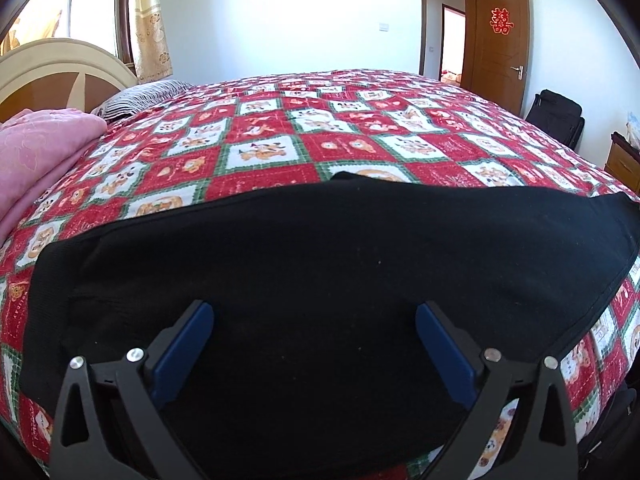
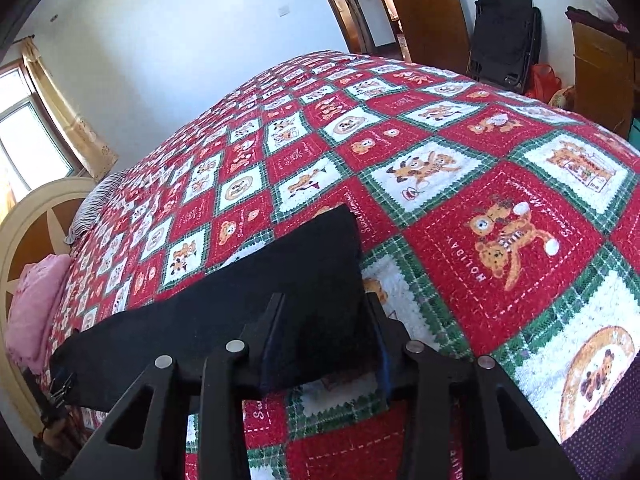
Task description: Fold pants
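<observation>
Black pants (image 1: pixel 320 248) lie flat across the near edge of a bed under a red, white and green teddy-bear quilt (image 1: pixel 280 136). My left gripper (image 1: pixel 316 322) hovers low over the middle of the pants, jaws wide open, blue pads (image 1: pixel 188 344) apart and nothing between them. In the right wrist view the narrow end of the pants (image 2: pixel 316 264) lies flat and unbunched between the fingers of my right gripper (image 2: pixel 325 312). Its jaws stand partly closed around that end, the left finger over the cloth and the right finger at the cloth's edge. I see no squeeze on the fabric.
A folded pink blanket (image 1: pixel 36 152) and a striped pillow (image 1: pixel 140 94) lie by the headboard (image 1: pixel 60 76) at the left. A black bag (image 2: pixel 504 36) stands on the floor by an open wooden door (image 1: pixel 500 44). A wooden cabinet (image 1: pixel 624 160) is at the right.
</observation>
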Demonstrator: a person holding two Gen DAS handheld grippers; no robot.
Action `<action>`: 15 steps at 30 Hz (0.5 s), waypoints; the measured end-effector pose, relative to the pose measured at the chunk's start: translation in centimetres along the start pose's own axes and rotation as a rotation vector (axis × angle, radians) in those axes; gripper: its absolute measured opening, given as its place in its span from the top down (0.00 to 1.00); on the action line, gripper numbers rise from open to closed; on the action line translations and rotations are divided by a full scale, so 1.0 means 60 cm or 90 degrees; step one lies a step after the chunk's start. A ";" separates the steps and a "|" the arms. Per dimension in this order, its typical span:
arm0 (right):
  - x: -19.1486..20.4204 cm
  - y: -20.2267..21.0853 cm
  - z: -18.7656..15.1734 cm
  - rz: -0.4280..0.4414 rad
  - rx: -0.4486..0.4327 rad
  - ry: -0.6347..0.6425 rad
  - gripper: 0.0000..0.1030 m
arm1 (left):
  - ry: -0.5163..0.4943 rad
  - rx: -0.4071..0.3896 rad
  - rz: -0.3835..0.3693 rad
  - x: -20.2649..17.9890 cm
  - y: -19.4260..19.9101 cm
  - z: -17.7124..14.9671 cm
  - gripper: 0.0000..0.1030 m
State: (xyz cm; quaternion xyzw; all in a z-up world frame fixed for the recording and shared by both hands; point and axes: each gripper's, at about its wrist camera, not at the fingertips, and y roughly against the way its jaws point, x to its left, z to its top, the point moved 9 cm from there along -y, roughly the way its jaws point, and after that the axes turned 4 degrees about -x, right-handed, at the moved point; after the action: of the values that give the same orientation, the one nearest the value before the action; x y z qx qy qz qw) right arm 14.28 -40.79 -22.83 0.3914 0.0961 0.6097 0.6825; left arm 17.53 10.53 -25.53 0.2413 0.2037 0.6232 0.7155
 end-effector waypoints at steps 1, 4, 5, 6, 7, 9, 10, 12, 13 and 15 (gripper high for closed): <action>0.002 -0.002 -0.002 -0.007 0.003 0.013 0.61 | -0.001 -0.001 -0.001 0.000 0.000 0.000 0.00; 0.004 -0.003 -0.005 -0.009 0.006 0.027 0.62 | -0.002 -0.005 -0.002 0.000 0.000 -0.001 0.00; 0.003 -0.002 -0.004 -0.006 0.006 0.021 0.63 | -0.002 -0.006 -0.002 0.000 0.000 -0.001 0.00; -0.001 -0.001 -0.002 -0.003 0.005 0.013 0.66 | -0.002 -0.007 -0.002 0.000 0.000 -0.001 0.00; -0.005 -0.002 -0.003 -0.001 0.007 0.010 0.70 | -0.002 -0.008 -0.003 0.000 -0.001 -0.001 0.00; -0.008 -0.006 -0.006 -0.002 0.013 0.012 0.72 | 0.000 -0.011 -0.005 0.001 -0.001 -0.001 0.00; -0.008 -0.010 -0.008 -0.009 0.016 0.022 0.74 | 0.000 -0.012 -0.006 0.001 -0.001 -0.001 0.00; -0.006 -0.014 -0.009 -0.018 0.014 0.037 0.74 | 0.000 -0.013 -0.007 0.000 0.000 -0.001 0.00; -0.006 -0.014 -0.008 -0.019 0.008 0.033 0.74 | -0.001 -0.014 -0.008 0.000 0.000 -0.002 0.00; -0.006 -0.013 -0.007 -0.019 0.005 0.034 0.74 | -0.001 -0.016 -0.010 0.001 0.001 -0.002 0.00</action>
State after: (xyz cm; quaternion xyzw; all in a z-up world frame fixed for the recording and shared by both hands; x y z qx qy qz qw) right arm 14.51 -40.87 -23.73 0.3764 0.1222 0.6093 0.6872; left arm 17.41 10.58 -25.60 0.2308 0.1973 0.6201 0.7234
